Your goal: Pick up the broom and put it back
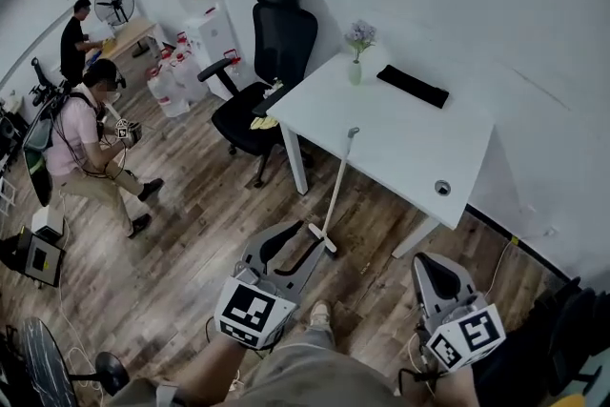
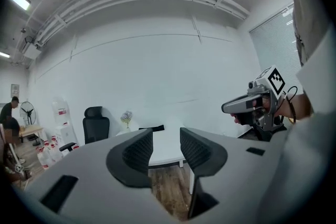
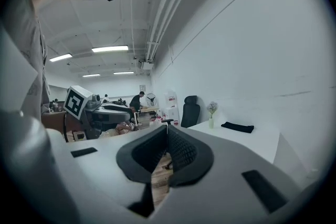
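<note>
Clerk: Where was the broom at inspection?

Inspector: The white long-handled broom (image 1: 338, 186) leaned against the near edge of the white rectangular counter (image 1: 410, 148). Its handle top was at the counter's rim and its head was down on the brown wood-plank floor (image 1: 191, 234). Neither tongs gripped it.

Clerk: And the left tongs?

Inspector: The grey left tongs (image 1: 297, 241) were released, with the jaws well apart. In the left gripper view, the left tongs (image 2: 166, 149) framed only floor and the counter's edge, and nothing lay between the pads. In the head view the broom's head lay just beside the tips of these tongs. Contact could not be determined.

Clerk: The right?

Inspector: The grey right tongs (image 1: 429, 264) were clenched. In the right gripper view, the right tongs (image 3: 166, 136) met at the tips with nothing caught between them. They were to the right of the broom and apart from it.

Clerk: Other items noted?

Inspector: A small pale vase of lilac flowers (image 1: 356, 62) and a flat black rectangular object (image 1: 412, 85) were on the counter. A black high-backed office chair (image 1: 276, 52) stood at its far-left side. A person in a pink top (image 1: 81, 133) was on the floor further left.
</note>
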Tool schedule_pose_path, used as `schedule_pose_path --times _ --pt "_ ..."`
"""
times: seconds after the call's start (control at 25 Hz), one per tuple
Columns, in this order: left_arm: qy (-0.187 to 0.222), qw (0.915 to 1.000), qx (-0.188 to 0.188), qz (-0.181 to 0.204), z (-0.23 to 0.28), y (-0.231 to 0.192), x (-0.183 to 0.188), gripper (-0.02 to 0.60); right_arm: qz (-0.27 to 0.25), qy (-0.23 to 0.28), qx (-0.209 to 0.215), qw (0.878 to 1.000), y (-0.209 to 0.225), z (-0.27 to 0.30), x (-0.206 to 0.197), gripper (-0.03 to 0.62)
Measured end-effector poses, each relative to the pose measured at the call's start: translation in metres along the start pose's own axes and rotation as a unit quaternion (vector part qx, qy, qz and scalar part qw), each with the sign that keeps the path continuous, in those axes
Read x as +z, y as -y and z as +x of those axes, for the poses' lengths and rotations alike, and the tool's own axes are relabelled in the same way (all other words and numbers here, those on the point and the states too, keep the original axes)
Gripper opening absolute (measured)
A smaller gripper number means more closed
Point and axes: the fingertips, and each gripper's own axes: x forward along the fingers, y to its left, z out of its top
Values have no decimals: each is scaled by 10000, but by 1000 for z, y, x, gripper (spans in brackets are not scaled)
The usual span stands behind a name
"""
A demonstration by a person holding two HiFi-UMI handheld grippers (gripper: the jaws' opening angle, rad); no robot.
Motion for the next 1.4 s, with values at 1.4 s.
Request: schedule_pose_path --times 1.4 --pt "-708 9970 -188 -257 257 -121 -120 178 647 -663 -31 9957 153 205 -69 31"
